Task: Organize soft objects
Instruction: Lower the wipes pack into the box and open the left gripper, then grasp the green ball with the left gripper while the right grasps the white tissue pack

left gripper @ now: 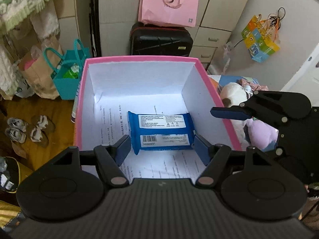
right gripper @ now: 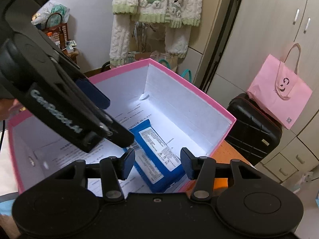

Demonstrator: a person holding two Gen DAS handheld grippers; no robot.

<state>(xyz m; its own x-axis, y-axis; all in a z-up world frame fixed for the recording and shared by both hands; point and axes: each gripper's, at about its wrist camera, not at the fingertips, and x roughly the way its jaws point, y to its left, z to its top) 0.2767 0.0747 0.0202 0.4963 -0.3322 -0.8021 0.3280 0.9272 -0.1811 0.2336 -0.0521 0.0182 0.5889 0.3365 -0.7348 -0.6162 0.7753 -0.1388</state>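
Observation:
A blue pack of wet wipes (left gripper: 162,131) lies flat, label up, on printed sheets at the bottom of a pink box with white inner walls (left gripper: 139,59). My left gripper (left gripper: 162,151) hangs inside the box, open, its pads on either side of the pack's near end without pressing it. In the right wrist view the pack (right gripper: 157,159) shows between the open fingers of my right gripper (right gripper: 157,164), which hovers over the box's near rim (right gripper: 219,145). One finger (right gripper: 121,137) of the left gripper reaches over the pack. Right of the box lie a white plush toy (left gripper: 235,93) and a purple one (left gripper: 259,133).
Behind the box a pink paper bag (left gripper: 169,6) rests on a black suitcase (left gripper: 159,39). A teal bag (left gripper: 67,77), a brown paper bag and shoes (left gripper: 26,131) sit on the wooden floor at the left. Drawers and a colourful bag (left gripper: 259,37) are at the right.

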